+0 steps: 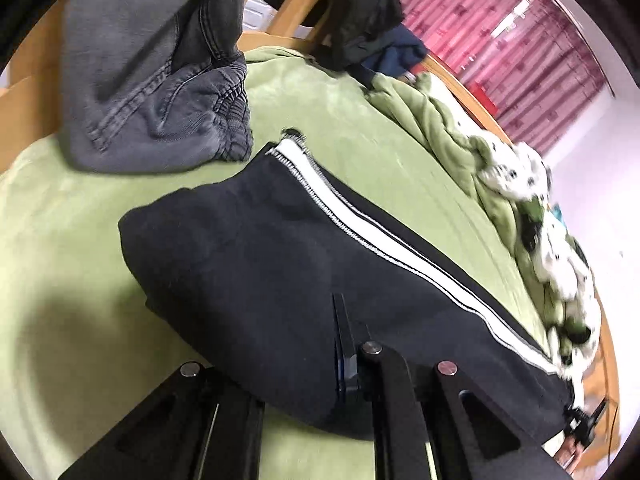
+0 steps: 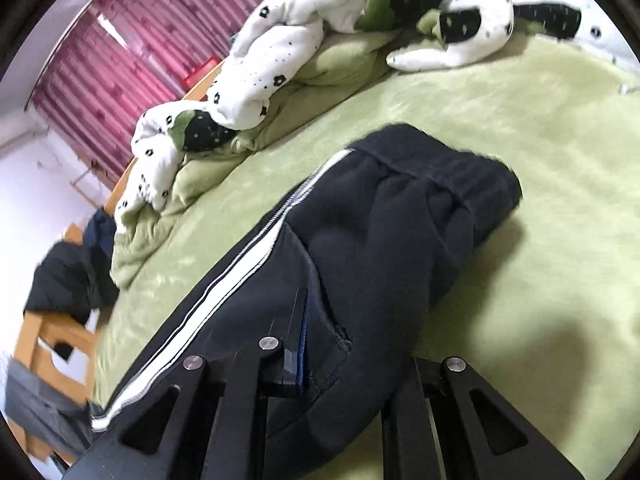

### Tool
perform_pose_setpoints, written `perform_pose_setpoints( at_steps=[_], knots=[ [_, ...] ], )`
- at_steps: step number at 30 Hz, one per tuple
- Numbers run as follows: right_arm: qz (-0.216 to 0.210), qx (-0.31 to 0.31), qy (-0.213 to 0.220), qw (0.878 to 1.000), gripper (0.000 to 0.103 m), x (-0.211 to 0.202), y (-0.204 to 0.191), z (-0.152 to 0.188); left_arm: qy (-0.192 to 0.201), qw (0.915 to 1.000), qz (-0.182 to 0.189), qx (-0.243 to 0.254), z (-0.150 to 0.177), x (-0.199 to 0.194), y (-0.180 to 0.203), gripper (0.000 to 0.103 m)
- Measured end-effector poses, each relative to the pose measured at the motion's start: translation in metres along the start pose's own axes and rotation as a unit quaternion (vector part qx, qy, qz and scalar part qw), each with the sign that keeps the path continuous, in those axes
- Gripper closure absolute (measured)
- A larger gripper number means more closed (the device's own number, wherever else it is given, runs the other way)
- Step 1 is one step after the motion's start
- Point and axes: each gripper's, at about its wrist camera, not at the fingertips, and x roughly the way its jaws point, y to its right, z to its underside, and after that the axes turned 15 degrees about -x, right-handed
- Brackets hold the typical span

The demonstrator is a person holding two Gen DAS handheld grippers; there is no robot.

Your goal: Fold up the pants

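Black track pants with a white side stripe (image 1: 256, 256) lie on the green bed cover; the hem end shows in the left wrist view, the waistband end (image 2: 420, 216) in the right wrist view. My left gripper (image 1: 344, 344) is shut on the pants fabric; one finger (image 1: 342, 332) shows on top, the other is hidden under the cloth. My right gripper (image 2: 300, 336) is shut on the pants near the pocket; one finger (image 2: 298, 320) shows above the fabric, the other is hidden.
Grey jeans (image 1: 160, 80) lie folded at the bed's far end by the wooden frame. A rumpled white-and-green quilt (image 2: 280, 68) runs along the bed's far side. Dark clothes (image 1: 368, 12) hang on a chair. The green cover (image 2: 540, 128) spreads beyond the waistband.
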Motion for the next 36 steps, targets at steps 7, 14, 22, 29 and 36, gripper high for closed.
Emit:
perform_pose_setpoints(
  at_steps=[7,14,22,29,36],
  knots=[
    [0.012,-0.034,-0.009,0.999,0.09,-0.102,0.046,0.041,-0.046,0.998,0.032,0.029,0.054,-0.044,-0.039,0.09],
    [0.035,-0.033,-0.088,0.995,0.071,-0.091,0.088,0.095,-0.06,0.9978,0.03,0.001,0.068,-0.043,-0.077,0.07],
    [0.083,0.019,-0.022,0.996,0.032,-0.088,0.114,0.09,0.009,0.9988,0.016,-0.044,0.05,-0.042,-0.087,0.051],
    [0.101,0.019,-0.007,0.995,0.056,-0.084,0.118,0.065,0.02,0.9979,-0.059,0.017,0.037,-0.036,-0.076,0.077],
    [0.178,-0.078,-0.04,0.98,0.051,-0.126,0.103,0.063,0.087,0.9795,-0.133,0.125,0.032,-0.088,-0.058,0.028]
  ],
)
